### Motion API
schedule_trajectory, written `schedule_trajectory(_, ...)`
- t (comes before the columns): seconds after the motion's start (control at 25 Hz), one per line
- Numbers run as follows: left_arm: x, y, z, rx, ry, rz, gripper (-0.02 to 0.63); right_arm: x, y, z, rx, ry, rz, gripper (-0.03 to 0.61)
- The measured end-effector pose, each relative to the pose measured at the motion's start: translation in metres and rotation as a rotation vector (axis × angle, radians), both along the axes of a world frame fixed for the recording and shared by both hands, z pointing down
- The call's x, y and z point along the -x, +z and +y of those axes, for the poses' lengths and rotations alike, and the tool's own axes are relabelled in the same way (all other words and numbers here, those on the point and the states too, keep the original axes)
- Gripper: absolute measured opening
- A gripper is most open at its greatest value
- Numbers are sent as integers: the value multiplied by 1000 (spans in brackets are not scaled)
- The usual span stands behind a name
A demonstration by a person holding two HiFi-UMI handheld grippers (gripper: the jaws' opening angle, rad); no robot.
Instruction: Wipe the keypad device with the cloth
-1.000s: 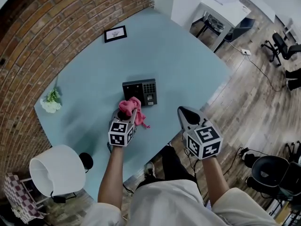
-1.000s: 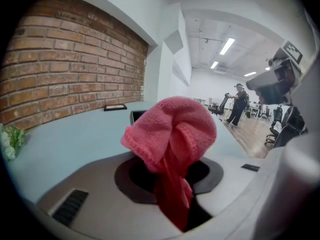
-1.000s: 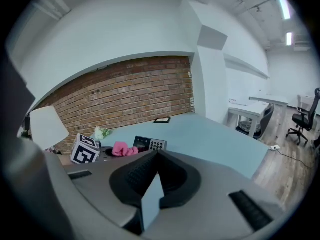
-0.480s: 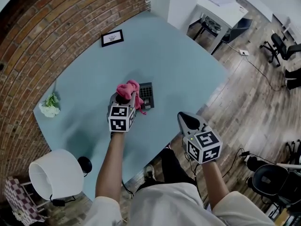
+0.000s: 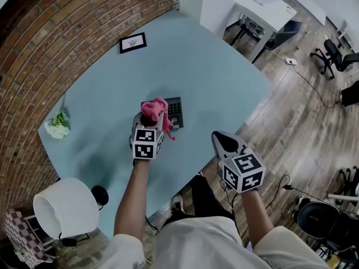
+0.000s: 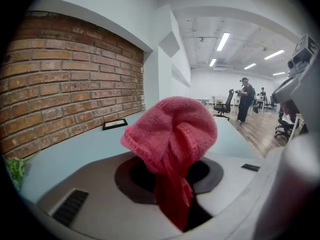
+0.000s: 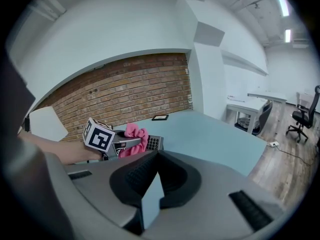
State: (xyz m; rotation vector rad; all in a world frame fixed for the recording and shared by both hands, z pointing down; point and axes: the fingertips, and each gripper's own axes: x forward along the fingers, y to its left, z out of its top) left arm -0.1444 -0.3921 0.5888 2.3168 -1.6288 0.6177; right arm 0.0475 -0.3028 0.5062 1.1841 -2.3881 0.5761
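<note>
left gripper (image 5: 152, 116) clamped on pink cloth (image 5: 153, 107), bunched over keypad device (image 5: 175, 112) | right gripper (image 5: 220, 138) jaws together, empty, at near table edge | light-blue table (image 5: 213, 66), picture frame (image 5: 132, 42) | brick wall (image 5: 61, 32), wood floor (image 5: 303, 128)

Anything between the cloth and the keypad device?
Nothing visible. The left gripper holds the cloth right over the keypad device, covering its left part in the head view; only the key side shows. Whether they touch cannot be told.
</note>
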Motion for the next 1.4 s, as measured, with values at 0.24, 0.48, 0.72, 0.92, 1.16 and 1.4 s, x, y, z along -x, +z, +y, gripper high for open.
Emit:
schedule_trajectory(0.24, -4, 15, 12, 12, -1, -15, 146, 6, 0, 2, 0, -6, -3, 20)
schedule_trajectory(0.48, -8, 32, 27, 44, 2, -16, 146, 8, 0, 4, -1, -8, -4, 20)
schedule_trajectory(0.72, -13, 56, 48, 93, 3, -3, 146, 8, 0, 8, -3, -3, -6, 20)
schedule_trajectory(0.92, -17, 71, 62, 141, -14, 55, 146, 7, -3, 8, -3, 1, -7, 20)
schedule_trajectory(1.16, -19, 86, 73, 187, -15, 60, 146, 5, -5, 10, -8, 5, -10, 20)
schedule_trajectory(1.4, -19, 76, 74, 182, -18, 75, 145, 1, -11, 11, -21, 15, -14, 20)
